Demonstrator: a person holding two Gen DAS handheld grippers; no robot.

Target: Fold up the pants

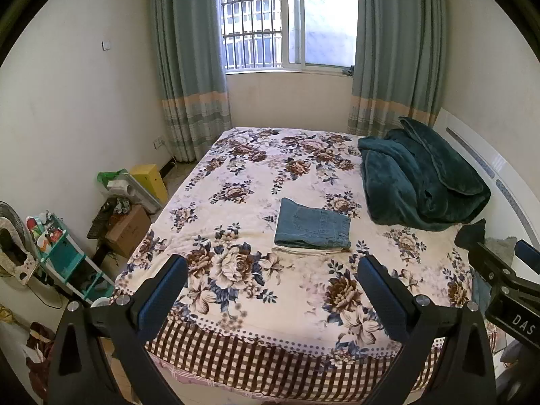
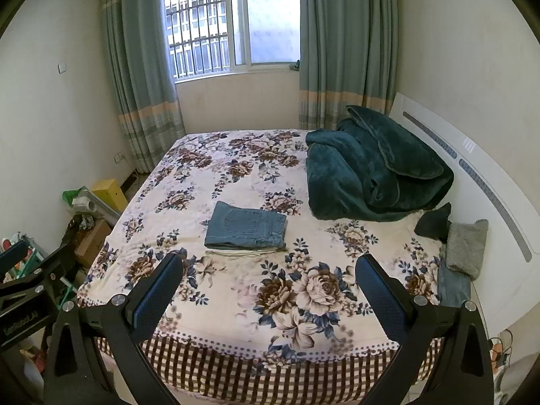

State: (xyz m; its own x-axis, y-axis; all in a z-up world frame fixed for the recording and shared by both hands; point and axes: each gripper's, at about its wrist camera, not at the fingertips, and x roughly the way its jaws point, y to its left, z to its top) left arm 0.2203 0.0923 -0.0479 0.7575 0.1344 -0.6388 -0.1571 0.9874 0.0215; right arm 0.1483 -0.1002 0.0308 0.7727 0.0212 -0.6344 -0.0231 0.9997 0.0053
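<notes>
A bed (image 1: 236, 182) covered in a cream floral spread with a brown checked border fills the small room, its far edge toward a barred window (image 1: 287, 20) hung with grey-green curtains (image 1: 189, 67). A white headboard (image 2: 472, 155) runs along the right side, and against it lies a heaped dark teal blanket (image 1: 422, 179), with a small dark cushion (image 2: 433, 221) and a grey fluffy cloth (image 2: 467, 246) nearer the foot. Near the middle of the spread sit the pants (image 1: 312, 229), blue denim, already folded into a neat rectangle with a back pocket showing on top; a pale folded piece lies under their near edge. On the floor to the left stand a cardboard box (image 1: 126, 233), a yellow box (image 1: 150, 177) and a teal shelf rack (image 1: 67, 256) crowded with small items. The left gripper (image 1: 271, 281) hovers over the near end of the bed, its blue-padded fingers spread wide, nothing between them and touching nothing. The right gripper (image 2: 270, 281) is likewise splayed wide and empty above the spread, well short of the pants
</notes>
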